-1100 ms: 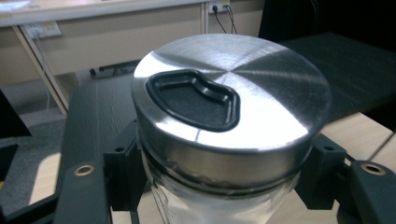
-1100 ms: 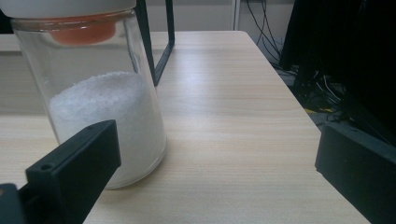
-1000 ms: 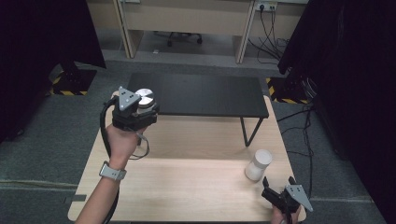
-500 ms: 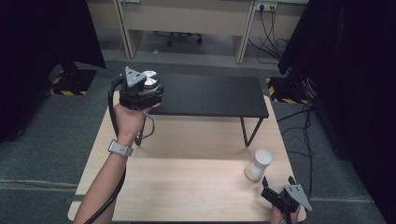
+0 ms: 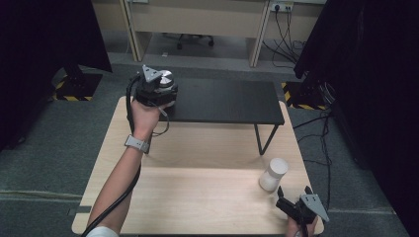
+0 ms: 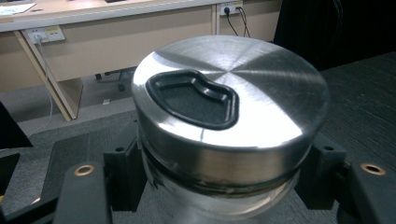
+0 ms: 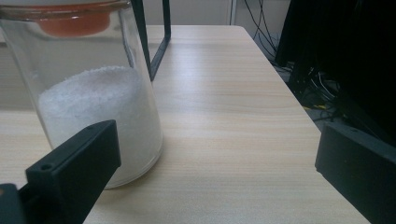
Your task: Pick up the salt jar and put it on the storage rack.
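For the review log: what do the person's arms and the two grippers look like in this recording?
Both grippers, left gripper and right gripper, are black and blocky, each topped by a grey three-cornered plate. A black cable trails from the left one. Jaws are flat black blocks with small brass-ringed holes. The left forearm is bare, with a grey wristwatch.

Brushed steel lid (image 6: 231, 116), shiny, with a matt black plastic inset; clear glass beneath it. Pale wood-grain table (image 7: 224, 116), smooth and matt. Glass jar (image 7: 93, 93), glossy, holding white grains. Black shelf (image 5: 222, 98), dull finish.
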A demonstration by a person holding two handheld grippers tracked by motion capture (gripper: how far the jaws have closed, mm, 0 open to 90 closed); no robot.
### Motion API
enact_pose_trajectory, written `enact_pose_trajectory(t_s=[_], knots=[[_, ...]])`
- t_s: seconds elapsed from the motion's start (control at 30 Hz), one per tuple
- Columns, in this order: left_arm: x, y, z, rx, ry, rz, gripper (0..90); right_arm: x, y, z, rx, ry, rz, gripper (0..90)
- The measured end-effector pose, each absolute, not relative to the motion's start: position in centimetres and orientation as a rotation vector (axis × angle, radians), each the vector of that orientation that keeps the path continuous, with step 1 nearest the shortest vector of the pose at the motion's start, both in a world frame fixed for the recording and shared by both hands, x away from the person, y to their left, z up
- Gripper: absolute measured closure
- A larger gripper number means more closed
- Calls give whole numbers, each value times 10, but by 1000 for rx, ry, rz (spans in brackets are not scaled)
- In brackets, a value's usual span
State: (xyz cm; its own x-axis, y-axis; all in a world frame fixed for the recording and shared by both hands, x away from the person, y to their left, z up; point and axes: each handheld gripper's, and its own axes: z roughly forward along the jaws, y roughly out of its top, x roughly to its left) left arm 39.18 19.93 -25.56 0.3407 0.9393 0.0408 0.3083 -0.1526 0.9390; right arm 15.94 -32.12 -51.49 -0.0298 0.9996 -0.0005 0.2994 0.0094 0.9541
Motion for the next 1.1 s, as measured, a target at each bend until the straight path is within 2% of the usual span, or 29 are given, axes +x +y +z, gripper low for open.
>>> enact_pose_trajectory(t_s=[0.3,1.0,1.03,1.1], knots=[[405,201,-259,1694,1135,829,312,160,-319,-514,1402,1467,1049,3],[410,210,-263,1662,1147,779,306,159,-318,-516,1391,1463,1045,3],[410,211,-264,1662,1140,777,296,159,-318,-516,1391,1463,1045,3],[411,212,-265,1664,1137,774,219,159,-318,-516,1390,1464,1045,3]])
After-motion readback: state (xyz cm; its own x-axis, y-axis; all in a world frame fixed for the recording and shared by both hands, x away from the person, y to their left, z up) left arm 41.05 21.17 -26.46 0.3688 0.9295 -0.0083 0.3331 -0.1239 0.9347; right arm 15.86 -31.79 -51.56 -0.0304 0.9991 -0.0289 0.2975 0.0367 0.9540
